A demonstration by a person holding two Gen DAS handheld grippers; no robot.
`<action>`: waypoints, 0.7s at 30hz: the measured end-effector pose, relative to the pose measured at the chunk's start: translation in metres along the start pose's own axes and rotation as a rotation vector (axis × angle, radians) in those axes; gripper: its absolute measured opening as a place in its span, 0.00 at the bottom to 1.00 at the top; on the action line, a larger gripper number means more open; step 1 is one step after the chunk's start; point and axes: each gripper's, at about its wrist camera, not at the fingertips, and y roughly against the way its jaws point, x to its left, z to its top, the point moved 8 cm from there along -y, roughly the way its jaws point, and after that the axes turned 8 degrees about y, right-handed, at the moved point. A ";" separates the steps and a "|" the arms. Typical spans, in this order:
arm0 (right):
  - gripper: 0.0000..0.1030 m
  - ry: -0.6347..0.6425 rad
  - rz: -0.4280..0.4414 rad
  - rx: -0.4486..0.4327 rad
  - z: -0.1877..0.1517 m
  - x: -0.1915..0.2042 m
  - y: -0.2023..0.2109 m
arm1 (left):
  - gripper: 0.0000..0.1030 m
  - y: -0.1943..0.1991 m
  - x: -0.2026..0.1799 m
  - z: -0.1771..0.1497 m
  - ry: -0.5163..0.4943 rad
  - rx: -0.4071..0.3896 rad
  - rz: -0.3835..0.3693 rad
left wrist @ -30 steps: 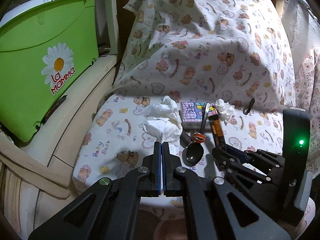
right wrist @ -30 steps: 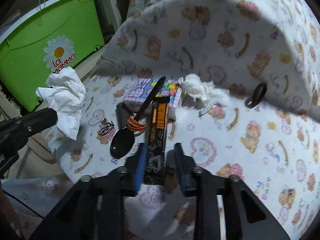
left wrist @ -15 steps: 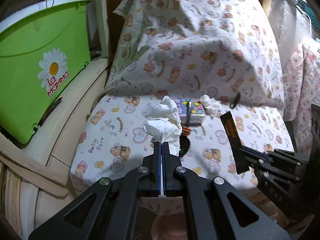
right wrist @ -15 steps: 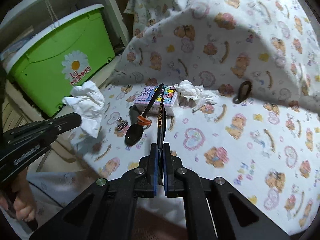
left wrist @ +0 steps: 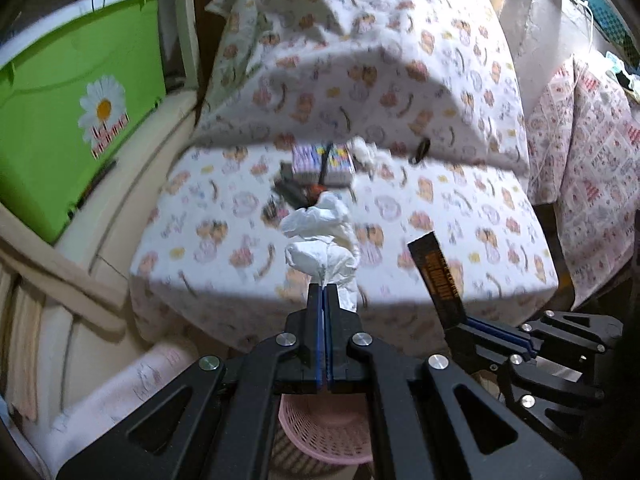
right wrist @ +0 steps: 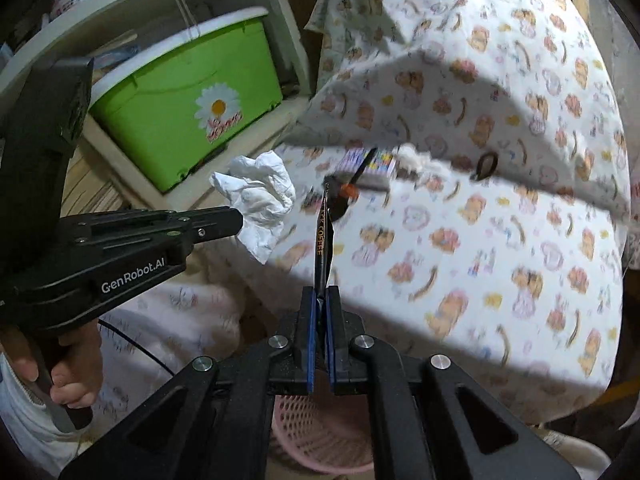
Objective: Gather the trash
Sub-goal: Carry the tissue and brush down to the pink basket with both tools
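Left wrist: left gripper (left wrist: 323,292) clamped on crumpled tissue (left wrist: 322,236), now pulled back off the bed (left wrist: 500,264); pink basket (left wrist: 324,432) has come into view below, mostly hidden by the fingers. Scene blurred.

Right wrist: right gripper (right wrist: 319,300), open a second ago, pinches the coffee sachet (right wrist: 323,240) edge-on, clear of the bed; remaining clutter smeared.

A cloth with a teddy-bear print (left wrist: 460,184) covers the furniture in the middle and rises behind it. At the left, a green plastic box with a daisy sticker (right wrist: 192,108) stands in a pale shelf (right wrist: 132,12). Hard light throws dark shadows over the cloth.
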 end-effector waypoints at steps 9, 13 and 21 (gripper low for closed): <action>0.05 -0.034 0.074 0.136 -0.048 0.002 -0.030 | 0.00 -0.026 -0.005 -0.044 -0.027 0.125 -0.044; 0.05 -0.036 0.064 0.205 -0.067 0.003 -0.042 | 0.00 -0.031 -0.008 -0.057 -0.037 0.183 -0.042; 0.05 -0.112 0.015 0.357 -0.099 -0.014 -0.074 | 0.00 -0.076 0.003 -0.092 0.004 0.363 -0.021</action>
